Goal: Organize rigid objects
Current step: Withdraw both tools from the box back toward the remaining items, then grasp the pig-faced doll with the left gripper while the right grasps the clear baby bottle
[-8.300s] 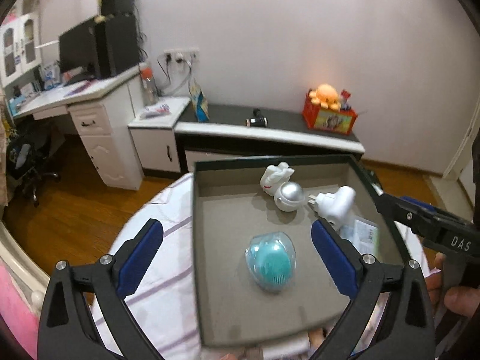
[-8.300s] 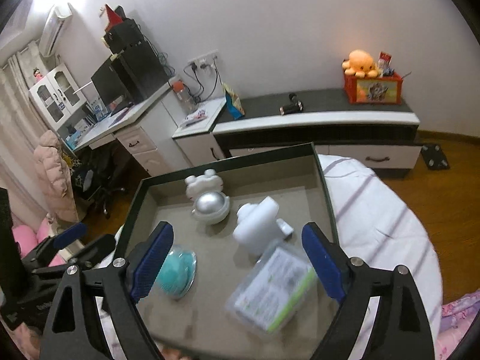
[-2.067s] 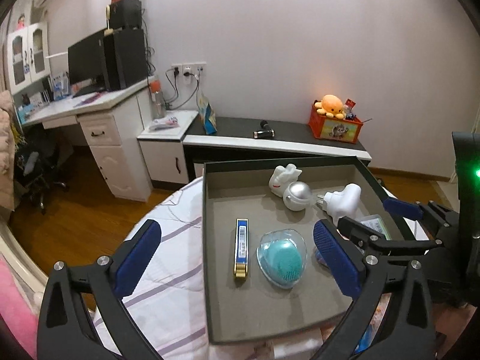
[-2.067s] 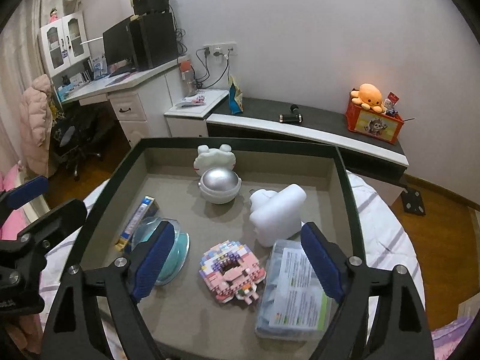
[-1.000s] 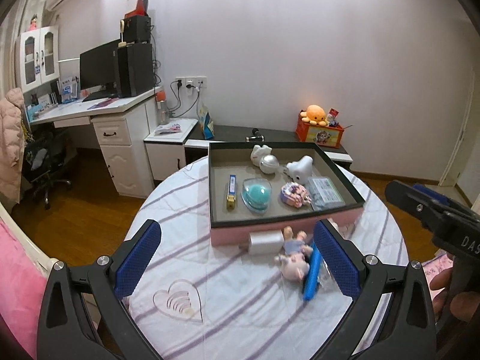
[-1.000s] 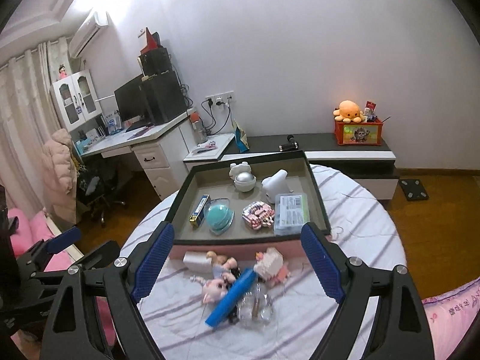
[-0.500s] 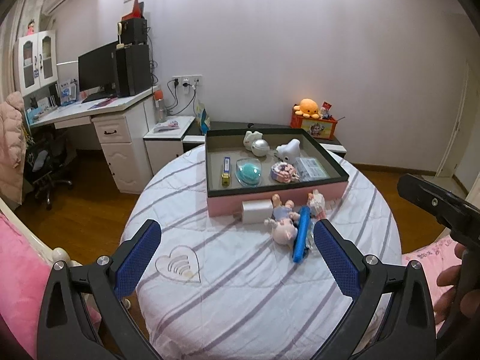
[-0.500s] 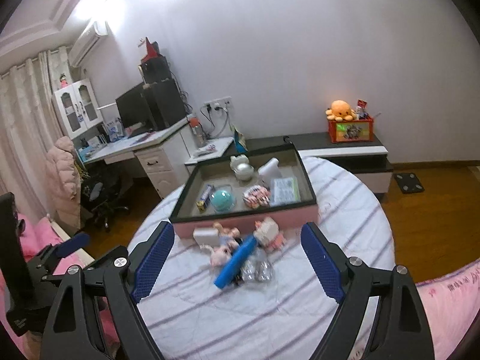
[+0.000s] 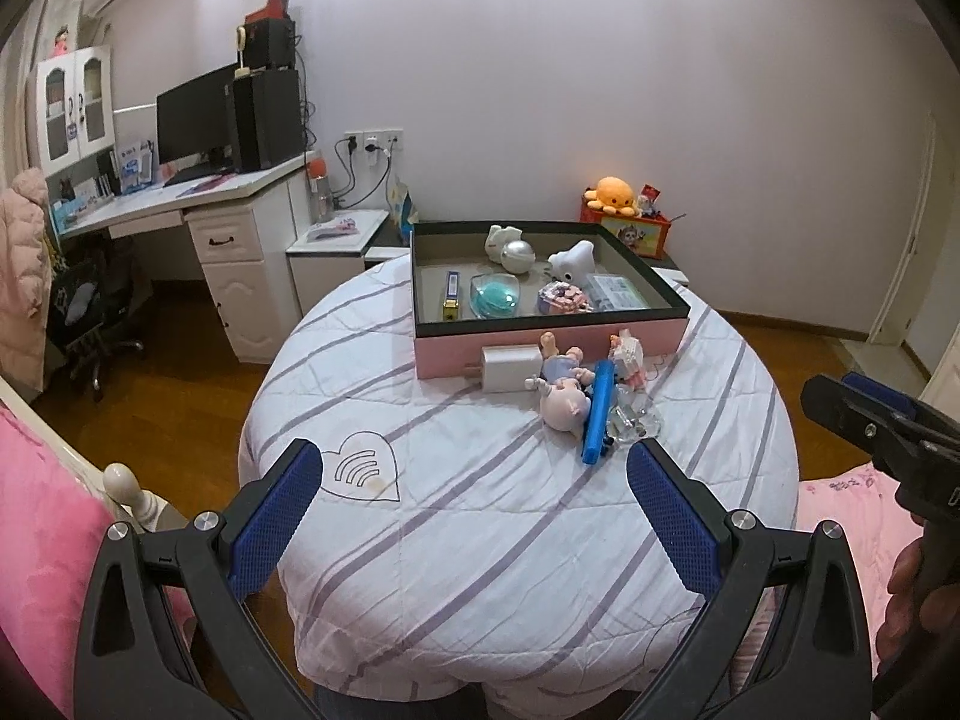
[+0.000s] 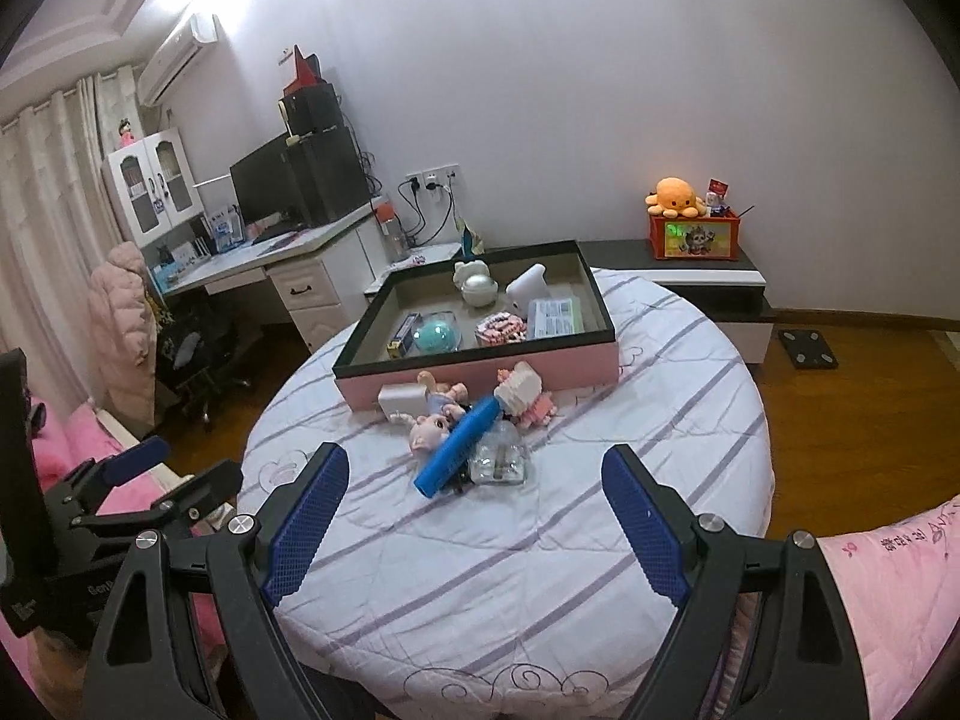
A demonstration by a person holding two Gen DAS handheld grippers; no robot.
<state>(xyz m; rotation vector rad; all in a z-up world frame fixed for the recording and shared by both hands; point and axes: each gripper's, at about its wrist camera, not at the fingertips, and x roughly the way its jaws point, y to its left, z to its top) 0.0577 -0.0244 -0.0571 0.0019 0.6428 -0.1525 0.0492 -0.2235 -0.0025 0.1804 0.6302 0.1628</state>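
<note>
A pink tray [image 9: 600,348] [image 10: 576,360] with a dark rim sits at the far side of the round table. It holds a teal brush in a clear case [image 9: 495,295] [image 10: 436,334], a white plug [image 9: 573,264], a silver ball [image 9: 518,255], a pink block model [image 9: 561,299] and a clear box [image 9: 615,290]. In front of the tray lie a white charger [image 9: 509,367] [image 10: 401,401], a pig doll [image 9: 561,399] [image 10: 427,435], a blue tube [image 9: 599,411] [image 10: 459,444] and a clear case [image 10: 498,461]. My left gripper [image 9: 474,510] and right gripper [image 10: 474,519] are open, empty, held back over the table's near edge.
The table carries a white striped cloth [image 9: 480,510]. A desk with a monitor [image 9: 192,114] and a low cabinet with an orange octopus toy [image 9: 618,195] stand along the far wall. Pink bedding [image 9: 36,510] lies at the left and lower right.
Both grippers have pulled back and up from the tray, so the whole table shows. A blue-and-gold box and a pink block model have appeared in the tray since the earliest frames.
</note>
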